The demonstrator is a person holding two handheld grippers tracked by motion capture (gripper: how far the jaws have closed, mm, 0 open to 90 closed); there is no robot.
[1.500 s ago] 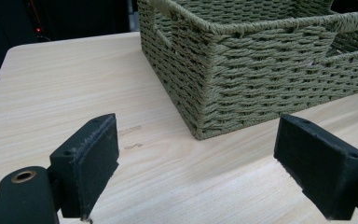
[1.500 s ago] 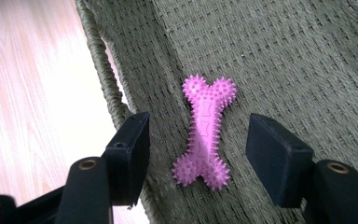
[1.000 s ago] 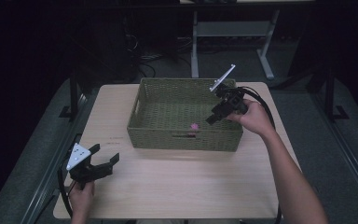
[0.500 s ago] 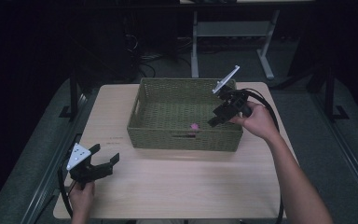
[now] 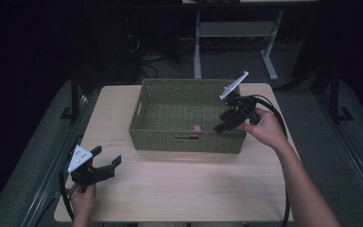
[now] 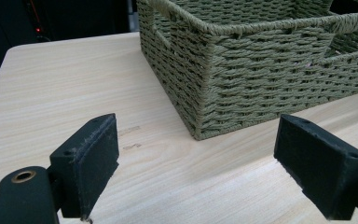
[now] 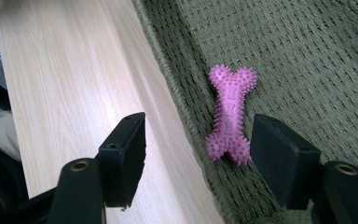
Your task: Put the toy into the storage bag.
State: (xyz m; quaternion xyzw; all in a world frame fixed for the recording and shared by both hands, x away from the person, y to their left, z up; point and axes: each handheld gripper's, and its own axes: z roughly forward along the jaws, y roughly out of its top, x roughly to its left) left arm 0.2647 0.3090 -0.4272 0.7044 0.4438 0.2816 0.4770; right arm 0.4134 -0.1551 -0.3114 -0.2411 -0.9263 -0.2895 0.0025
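Note:
A green woven basket point(image 5: 160, 90) stands on the wooden table, toward the back middle. Inside it, by the front wall, lies a pink spiked bone-shaped toy point(image 5: 197, 128) point(image 7: 230, 112). My right gripper point(image 5: 223, 126) point(image 7: 200, 158) hangs open over the basket's front right corner, above the toy and clear of it, one jaw over the table and the other over the basket floor. My left gripper point(image 5: 108, 164) point(image 6: 198, 170) is open and empty near the table's front left corner, pointing at the basket's near corner point(image 6: 205, 98).
The wooden table point(image 5: 184, 184) has bare room in front of the basket and to its left. A metal table frame point(image 5: 231, 33) stands on the dark floor behind. The right gripper's black cable point(image 5: 276, 111) loops over the table's right side.
My right gripper has drawn slightly back and up from the pink toy, which stays on the basket floor. The left gripper has not moved.

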